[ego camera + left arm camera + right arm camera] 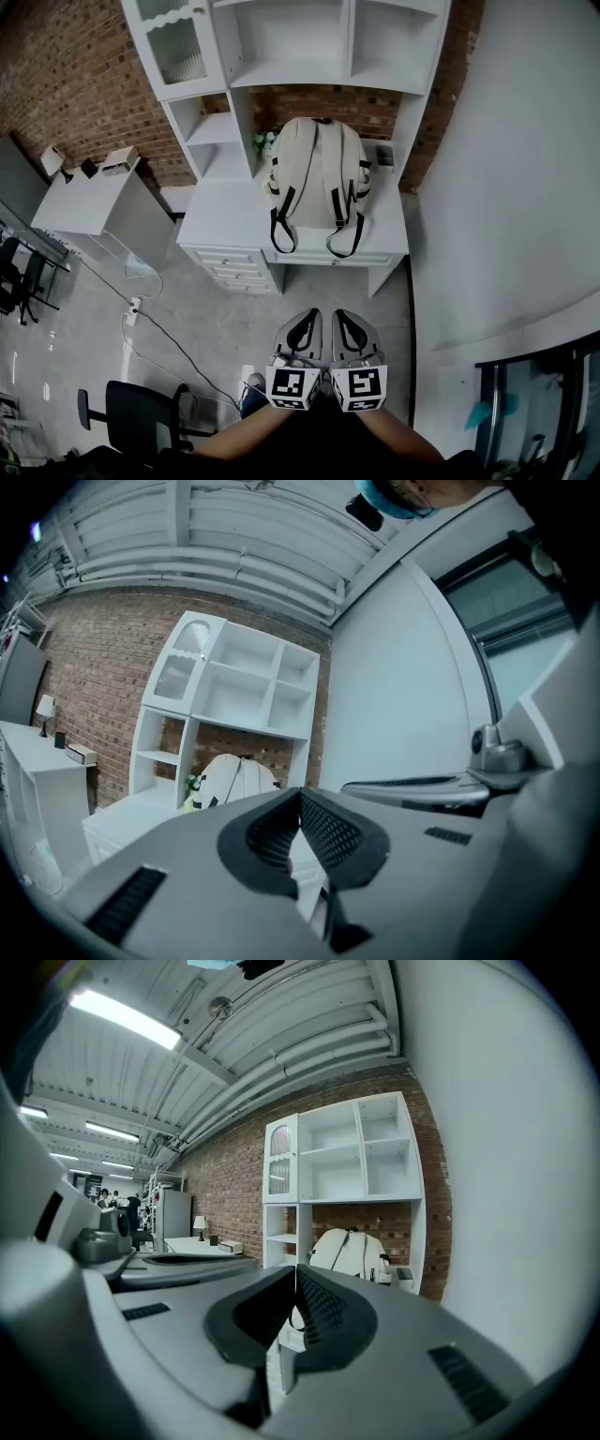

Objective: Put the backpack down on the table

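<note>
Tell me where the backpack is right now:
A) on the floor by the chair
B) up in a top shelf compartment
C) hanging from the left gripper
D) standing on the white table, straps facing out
D: the backpack stands upright on the table under the shelves, with its straps hanging toward the front edge. The left gripper and right gripper are shut and empty, well short of it.

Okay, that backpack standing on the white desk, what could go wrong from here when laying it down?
1. The cream fabric backpack stands upright on the white desk. Tipped forward, it might slide past the front edge, where its black strap loops already hang over.
2. The small green plant sits close beside it and could get knocked over.
</note>
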`<act>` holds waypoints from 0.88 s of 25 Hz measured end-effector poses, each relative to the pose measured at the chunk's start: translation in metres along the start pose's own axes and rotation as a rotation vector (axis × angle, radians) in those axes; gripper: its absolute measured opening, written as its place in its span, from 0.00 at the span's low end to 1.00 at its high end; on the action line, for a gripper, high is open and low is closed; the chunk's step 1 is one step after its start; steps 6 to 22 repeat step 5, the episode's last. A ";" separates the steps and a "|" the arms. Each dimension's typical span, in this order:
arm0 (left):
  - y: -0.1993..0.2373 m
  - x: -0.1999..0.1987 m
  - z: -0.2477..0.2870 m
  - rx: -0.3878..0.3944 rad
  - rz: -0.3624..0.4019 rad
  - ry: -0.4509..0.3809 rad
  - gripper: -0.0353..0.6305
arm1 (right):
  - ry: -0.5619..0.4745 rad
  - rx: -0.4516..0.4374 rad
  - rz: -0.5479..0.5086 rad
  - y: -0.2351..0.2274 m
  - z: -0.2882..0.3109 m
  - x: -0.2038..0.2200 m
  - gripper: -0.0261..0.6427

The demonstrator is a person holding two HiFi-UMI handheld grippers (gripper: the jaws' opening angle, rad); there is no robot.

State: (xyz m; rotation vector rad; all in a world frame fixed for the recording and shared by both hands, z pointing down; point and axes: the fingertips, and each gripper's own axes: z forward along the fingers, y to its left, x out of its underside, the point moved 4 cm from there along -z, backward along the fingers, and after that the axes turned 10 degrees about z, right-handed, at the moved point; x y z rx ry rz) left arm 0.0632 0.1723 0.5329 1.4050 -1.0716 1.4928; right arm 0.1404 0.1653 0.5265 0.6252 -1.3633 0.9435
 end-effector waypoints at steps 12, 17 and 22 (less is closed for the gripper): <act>-0.009 0.003 0.000 0.002 -0.002 0.004 0.08 | 0.010 0.007 -0.005 -0.006 -0.007 0.004 0.07; -0.009 0.003 0.000 0.002 -0.002 0.004 0.08 | 0.010 0.007 -0.005 -0.006 -0.007 0.004 0.07; -0.009 0.003 0.000 0.002 -0.002 0.004 0.08 | 0.010 0.007 -0.005 -0.006 -0.007 0.004 0.07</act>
